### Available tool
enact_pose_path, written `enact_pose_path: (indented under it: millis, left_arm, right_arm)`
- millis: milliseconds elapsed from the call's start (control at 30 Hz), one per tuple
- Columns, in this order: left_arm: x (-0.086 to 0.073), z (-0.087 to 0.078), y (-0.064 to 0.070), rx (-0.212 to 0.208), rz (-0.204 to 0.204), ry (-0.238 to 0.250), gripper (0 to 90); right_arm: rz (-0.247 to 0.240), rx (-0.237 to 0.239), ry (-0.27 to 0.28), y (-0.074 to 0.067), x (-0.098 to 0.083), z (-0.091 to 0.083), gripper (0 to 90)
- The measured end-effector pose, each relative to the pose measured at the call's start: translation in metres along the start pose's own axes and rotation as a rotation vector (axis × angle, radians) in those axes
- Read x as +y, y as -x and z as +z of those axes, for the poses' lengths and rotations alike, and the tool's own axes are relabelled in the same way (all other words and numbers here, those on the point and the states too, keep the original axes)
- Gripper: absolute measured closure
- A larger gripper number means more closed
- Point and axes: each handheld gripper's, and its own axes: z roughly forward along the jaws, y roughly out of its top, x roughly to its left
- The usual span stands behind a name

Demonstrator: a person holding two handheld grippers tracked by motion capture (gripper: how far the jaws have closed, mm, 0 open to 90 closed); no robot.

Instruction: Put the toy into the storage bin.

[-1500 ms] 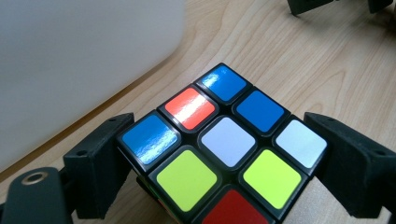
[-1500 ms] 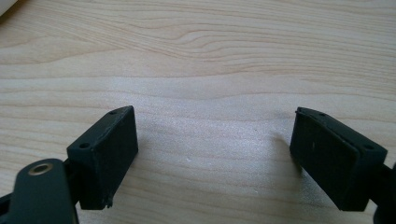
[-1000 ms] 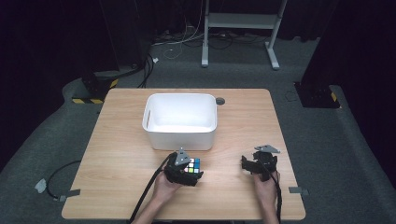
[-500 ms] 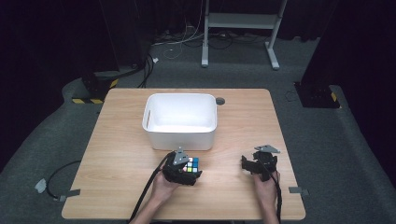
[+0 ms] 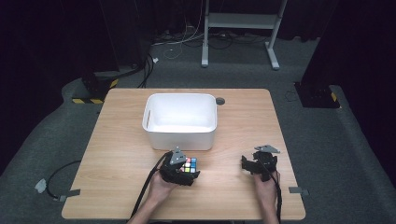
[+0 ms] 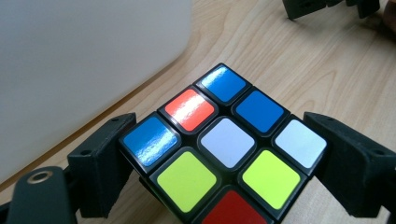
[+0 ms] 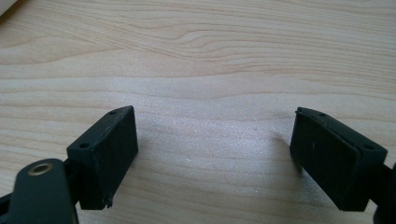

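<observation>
The left gripper (image 5: pixel 183 169) is clenched on a Rubik's cube (image 6: pixel 223 144), one black jaw pressed against each side of it. In the left gripper view the cube's upper face shows blue, orange-red, white, yellow-green and red stickers, and it sits cornerwise between the jaws. In the high view the cube (image 5: pixel 189 165) lies at the near part of the wooden counter (image 5: pixel 116 154), just in front of the white plastic bin (image 5: pixel 181 120) and slightly to the left of the counter's middle. Whether the cube rests on the wood or is lifted a little off it is hard to tell from these angles. The bin's pale wall (image 6: pixel 84 60) rises close beside the cube in the left gripper view.

The right gripper (image 5: pixel 256 164) sits well apart from the cube, toward the near right of the counter, held by the person's right hand (image 5: pixel 266 186). Its jaws stand wide apart, released, with bare wood grain (image 7: pixel 210 70) between them. A small dark round fitting (image 5: pixel 220 100) sits in the counter just beside the bin's far right corner.
</observation>
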Motion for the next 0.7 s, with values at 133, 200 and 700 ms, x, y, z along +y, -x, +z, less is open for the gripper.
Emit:
enact_pose_path:
  millis: [133, 200, 700]
  left_arm:
    - [0.0, -0.003, 0.0, -0.008, 0.004, -0.003, 13.3]
    - [0.001, -0.005, 0.0, -0.01, 0.007, -0.005, 13.3]
    - [0.001, -0.02, -0.005, 0.003, 0.013, -0.026, 13.3]
  right_arm:
    - [0.001, -0.001, 0.0, 0.0, 0.0, 0.0, 14.7]
    - [0.002, -0.003, 0.0, 0.0, 0.0, 0.0, 14.6]
    - [0.004, -0.004, 0.0, 0.0, 0.0, 0.0, 14.7]
